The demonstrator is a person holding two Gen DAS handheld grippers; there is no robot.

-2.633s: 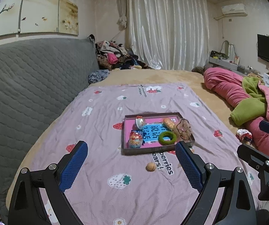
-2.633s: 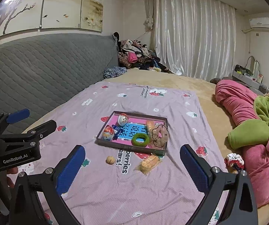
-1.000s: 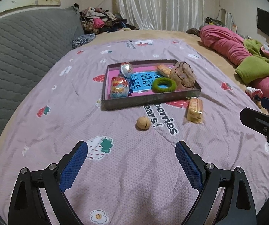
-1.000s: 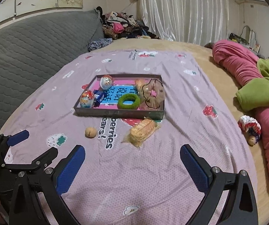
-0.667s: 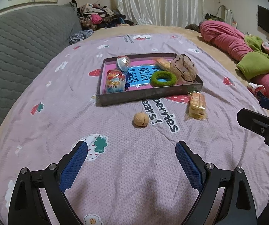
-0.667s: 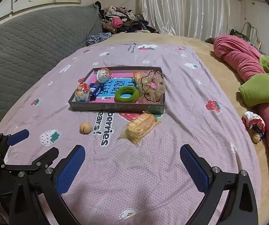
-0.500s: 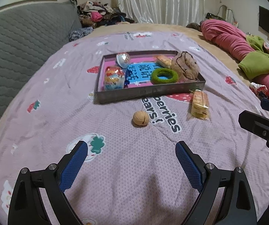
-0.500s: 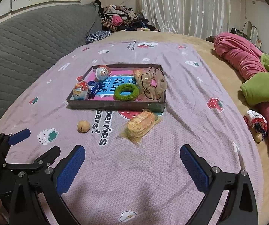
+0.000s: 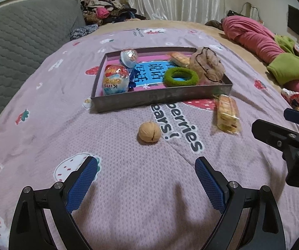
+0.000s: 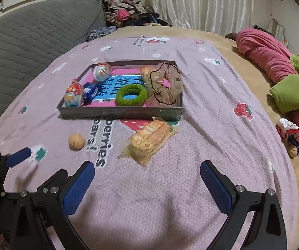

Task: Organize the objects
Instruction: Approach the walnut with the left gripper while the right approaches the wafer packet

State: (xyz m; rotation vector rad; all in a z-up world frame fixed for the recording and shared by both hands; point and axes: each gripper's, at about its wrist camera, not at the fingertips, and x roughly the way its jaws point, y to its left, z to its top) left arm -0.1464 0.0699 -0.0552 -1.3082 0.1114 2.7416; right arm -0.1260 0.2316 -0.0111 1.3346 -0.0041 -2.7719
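Observation:
A shallow grey tray [image 9: 162, 98] [image 10: 120, 110] lies on the purple strawberry blanket. It holds a green hair ring [image 9: 180, 76] [image 10: 131, 95], a beige scrunchie [image 9: 207, 66] [image 10: 166, 87], a wrapped toy egg [image 9: 115, 79], a clear capsule ball [image 9: 129, 55] and a wrapped snack. A walnut [image 9: 149, 133] [image 10: 76, 141] and a packet of crackers [image 9: 227, 114] [image 10: 151, 137] lie loose in front of the tray. My left gripper [image 9: 146, 173] is open and empty, just short of the walnut. My right gripper [image 10: 147, 177] is open and empty, just short of the crackers.
A grey quilted headboard [image 9: 20, 33] runs along the left. Pink and green bedding [image 10: 283, 70] is piled at the right, with a small patterned scrunchie [image 10: 289, 134] beside it. Clothes are heaped at the far end [image 9: 107, 10]. The right gripper shows in the left wrist view [image 9: 285, 137].
Both grippers have dropped and moved forward toward the tray. The walnut and the crackers now sit closer and larger. Both grippers have stayed open and nothing on the blanket has moved.

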